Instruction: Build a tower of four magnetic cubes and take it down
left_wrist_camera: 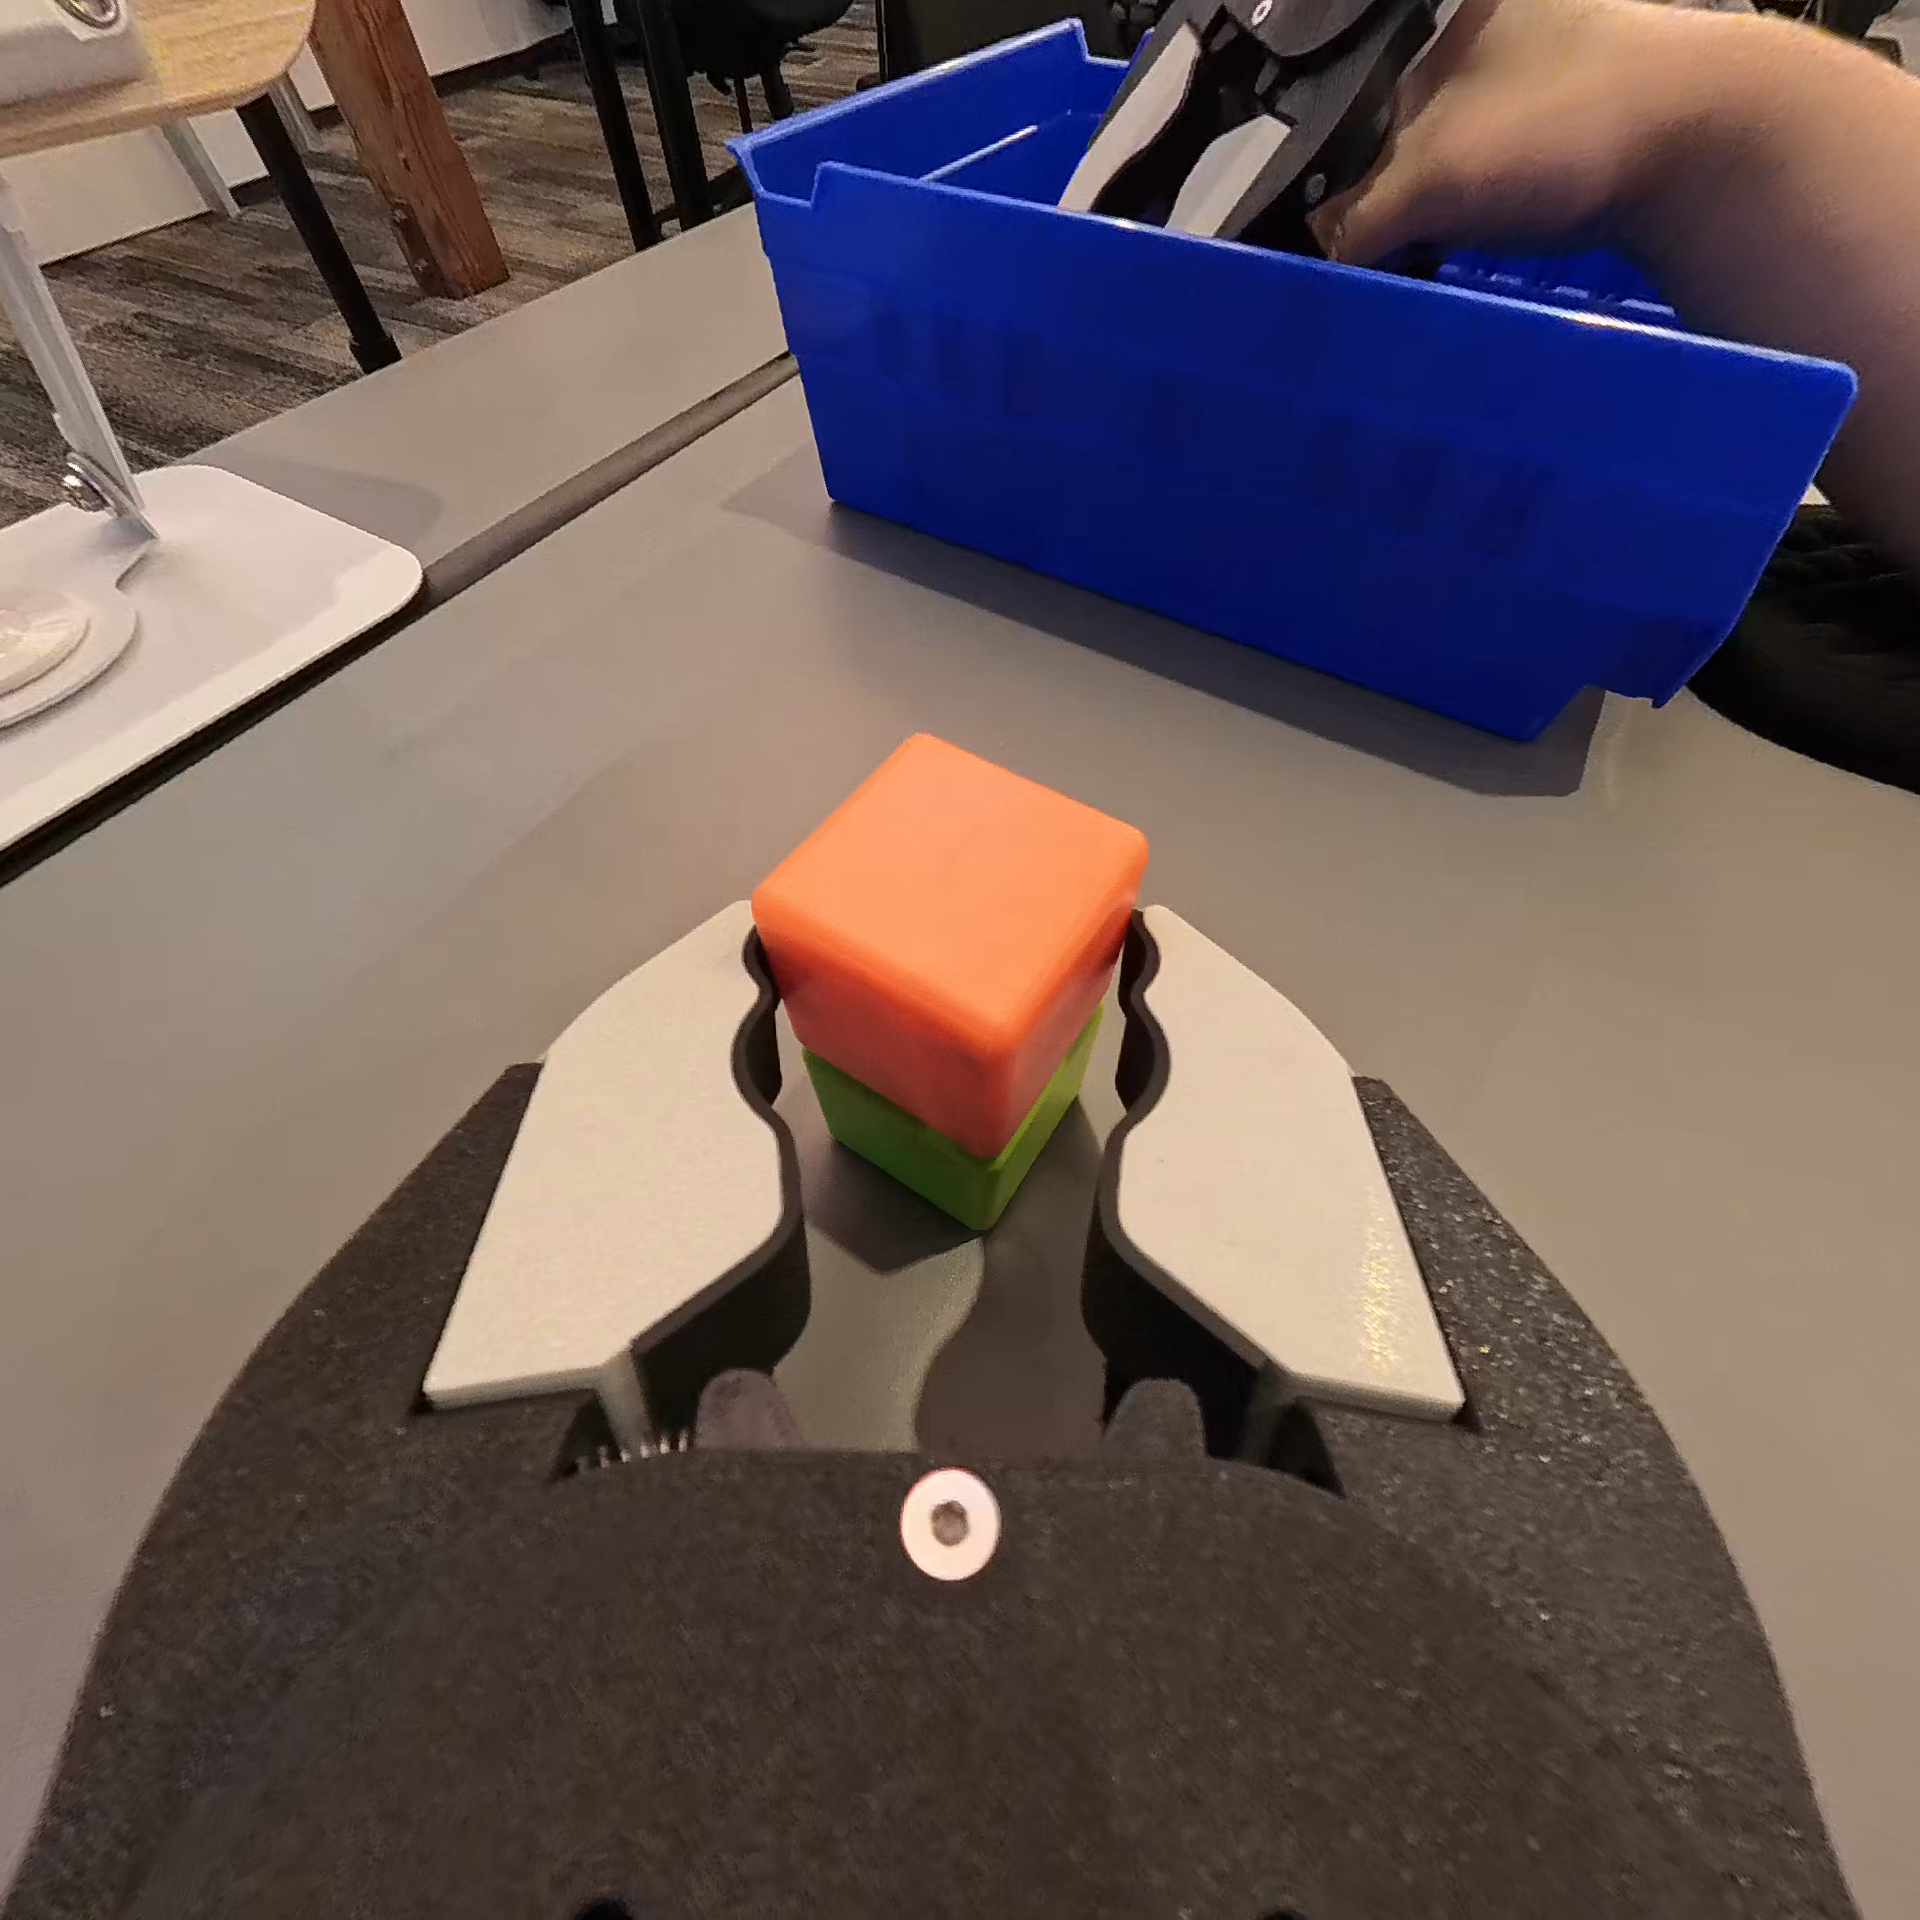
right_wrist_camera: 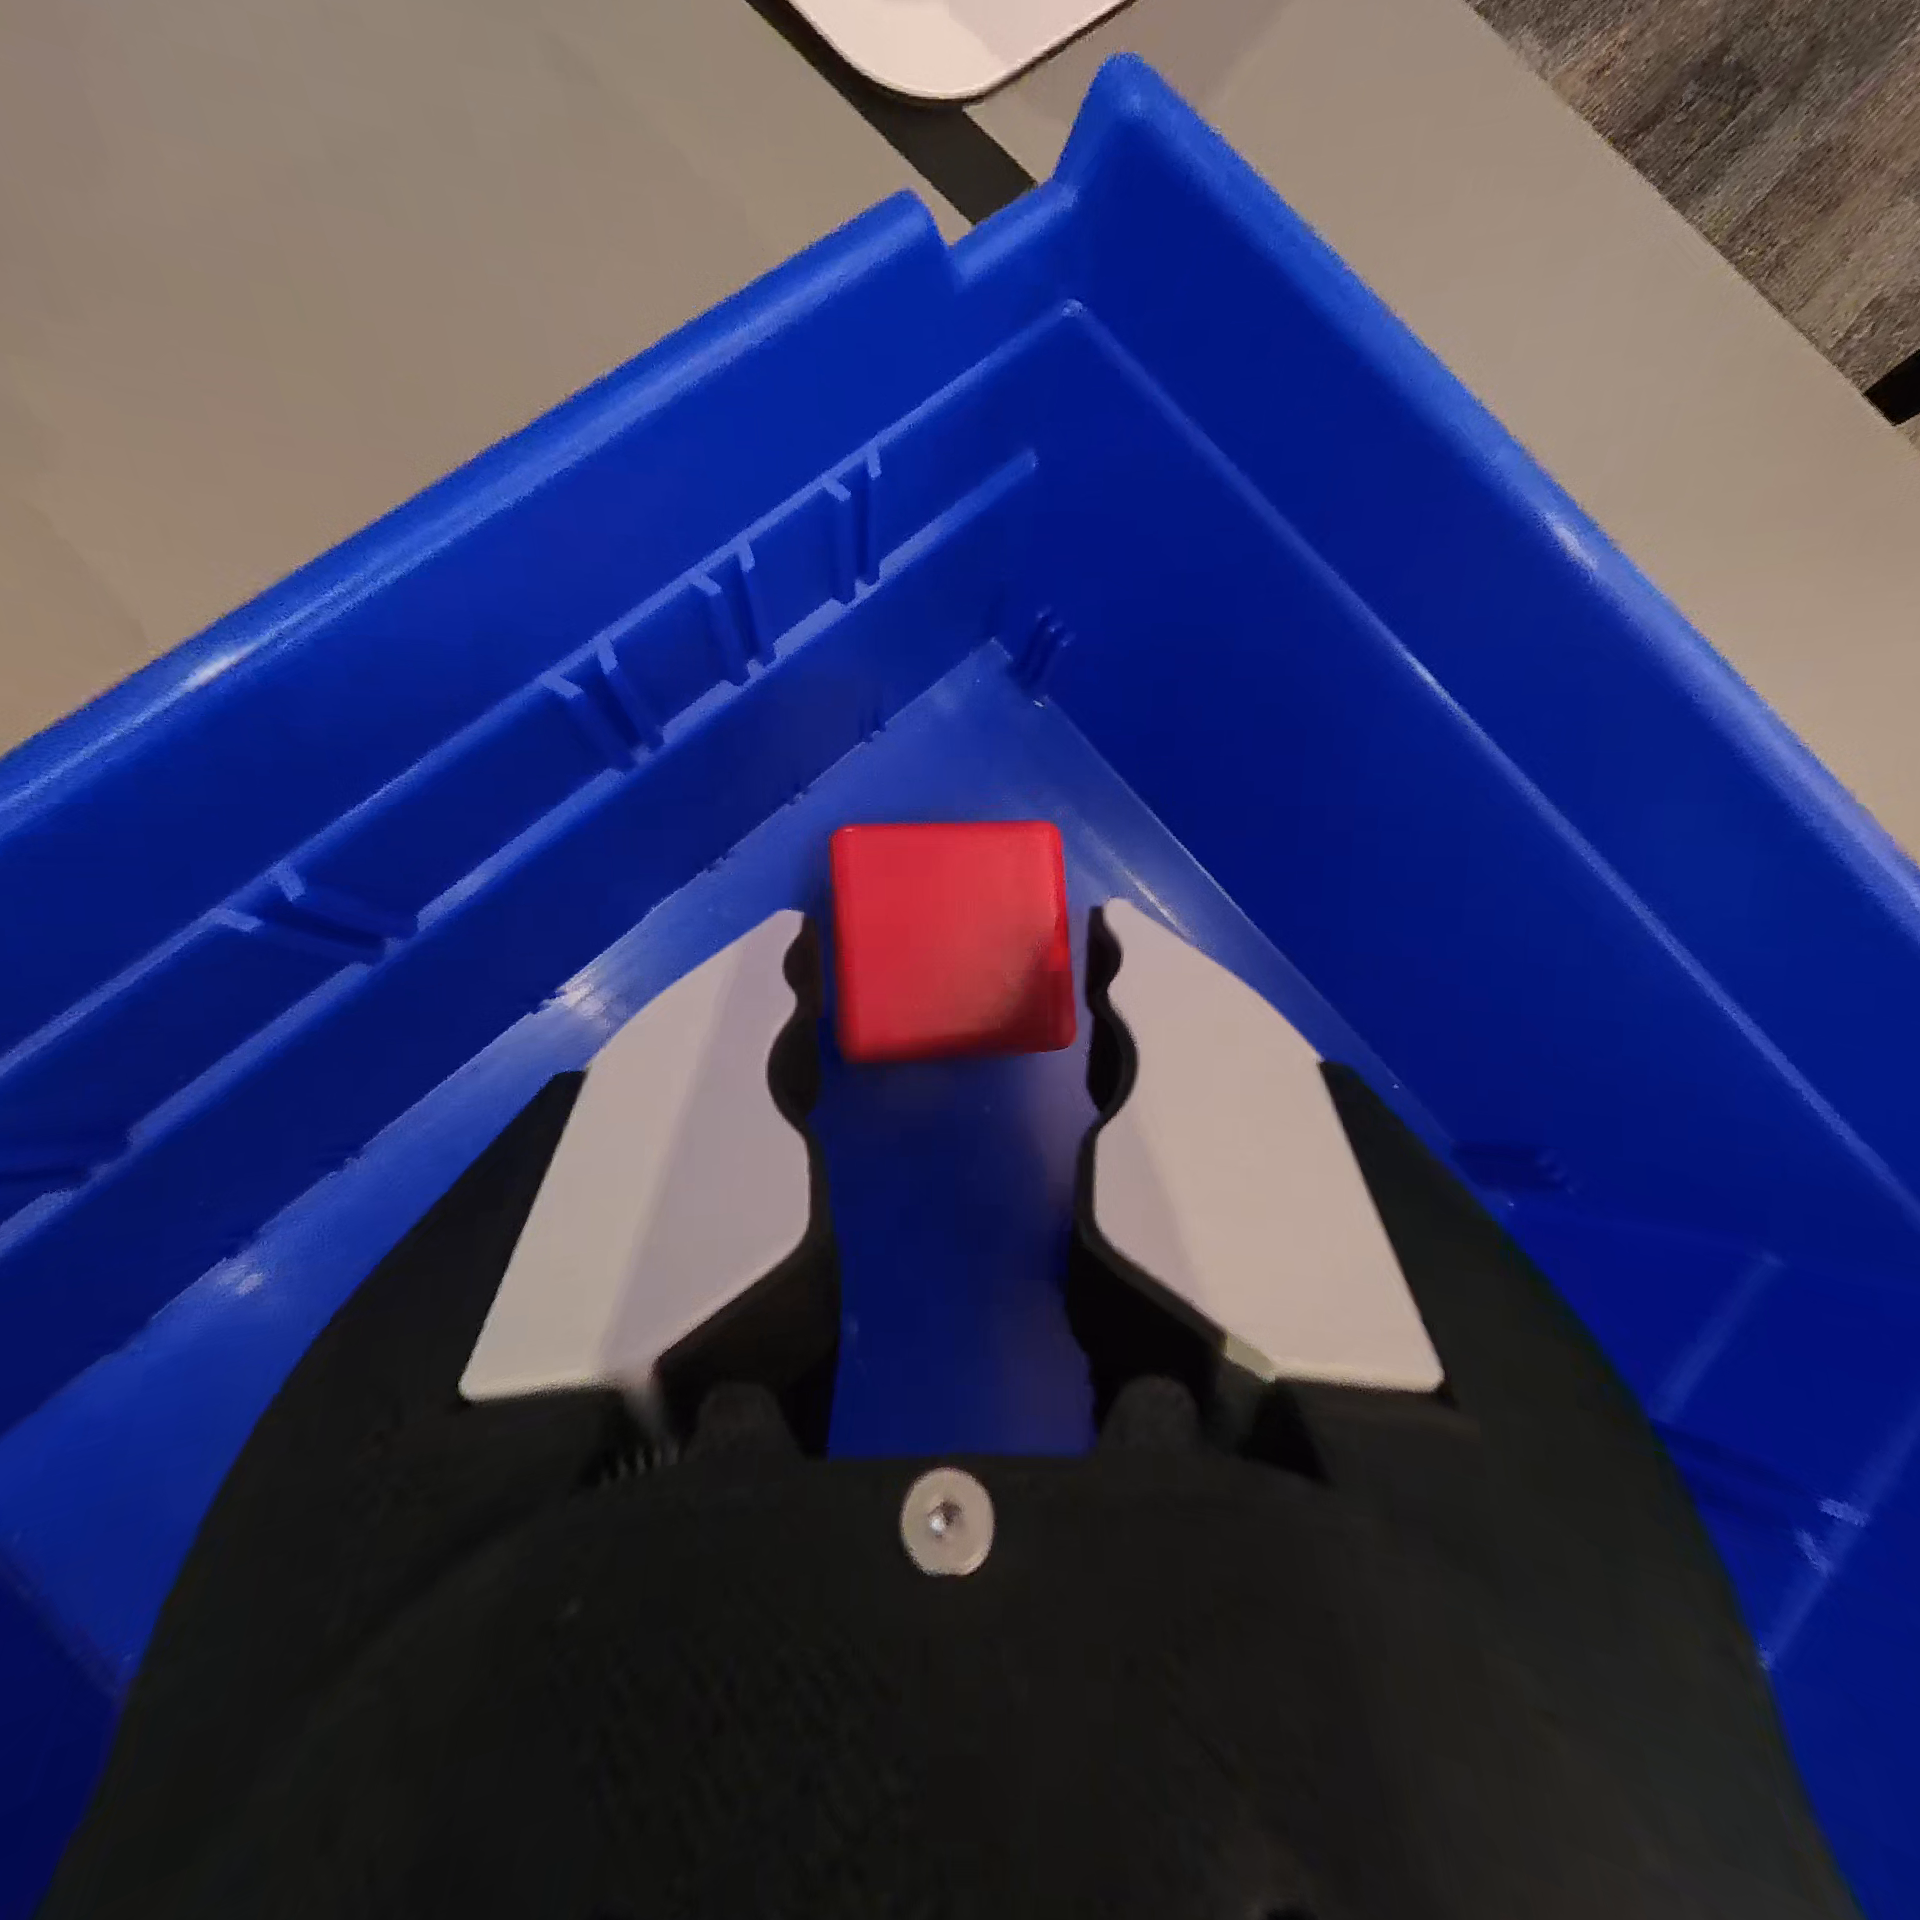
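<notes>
Right gripper (right_wrist_camera: pixel 945 940) inside the blue bin (right_wrist_camera: pixel 1455 644)
1 red cube (right_wrist_camera: pixel 951 935) sits between the parted jaws, near the bin's corner.

Left wrist view: low over table (left_wrist_camera: pixel 520 727), facing blue bin (left_wrist_camera: pixel 1299 468). Right wrist view: steeply down inside same bin, close.

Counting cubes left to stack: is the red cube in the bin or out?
In. The red cube sits on the blue bin floor near a corner, between the right gripper fingers.
</notes>
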Available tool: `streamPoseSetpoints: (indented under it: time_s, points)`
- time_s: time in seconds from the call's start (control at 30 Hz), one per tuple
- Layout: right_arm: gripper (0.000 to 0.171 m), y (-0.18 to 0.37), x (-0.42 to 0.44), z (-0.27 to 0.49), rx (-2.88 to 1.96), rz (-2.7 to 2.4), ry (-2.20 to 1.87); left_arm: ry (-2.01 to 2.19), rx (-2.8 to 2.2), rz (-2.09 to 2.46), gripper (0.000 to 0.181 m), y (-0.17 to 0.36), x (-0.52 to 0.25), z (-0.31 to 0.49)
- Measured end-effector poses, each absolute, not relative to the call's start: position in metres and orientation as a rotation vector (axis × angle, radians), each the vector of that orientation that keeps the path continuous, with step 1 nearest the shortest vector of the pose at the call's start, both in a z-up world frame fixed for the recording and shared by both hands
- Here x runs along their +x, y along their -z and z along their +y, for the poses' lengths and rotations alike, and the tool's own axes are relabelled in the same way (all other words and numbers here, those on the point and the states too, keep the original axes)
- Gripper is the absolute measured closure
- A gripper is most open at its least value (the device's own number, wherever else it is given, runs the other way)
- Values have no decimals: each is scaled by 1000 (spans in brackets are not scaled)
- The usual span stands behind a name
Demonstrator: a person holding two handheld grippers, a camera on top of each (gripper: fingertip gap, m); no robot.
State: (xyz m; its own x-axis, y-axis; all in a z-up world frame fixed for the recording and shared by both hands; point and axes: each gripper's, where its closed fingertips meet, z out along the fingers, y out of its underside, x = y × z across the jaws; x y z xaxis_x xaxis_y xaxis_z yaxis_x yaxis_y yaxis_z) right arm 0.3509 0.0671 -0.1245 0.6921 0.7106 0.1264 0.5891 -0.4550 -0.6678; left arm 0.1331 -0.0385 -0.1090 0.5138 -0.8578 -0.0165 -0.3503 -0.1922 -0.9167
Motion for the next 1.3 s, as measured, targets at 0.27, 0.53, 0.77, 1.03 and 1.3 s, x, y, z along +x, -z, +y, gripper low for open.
streamPoseSetpoints:
  time_s: [0.27,0.53,0.77,1.03,1.3]
  points:
    - [113,69,363,59,-2091,-937,-190,600,-1913,1127,98,133,124,-46]
    - [113,-21,267,-3,-1739,-1196,-387,482,-1986,1261,106,156,120,-46]
    - [110,29,156,-50,-1728,-1565,-593,507,-1992,1261,124,156,122,-43]
    - [106,72,118,-52,-1818,-1619,-611,524,-1984,1283,125,156,123,-46]
    - [121,95,113,-49,-1858,-1668,-569,524,-1984,1285,125,156,124,-46]
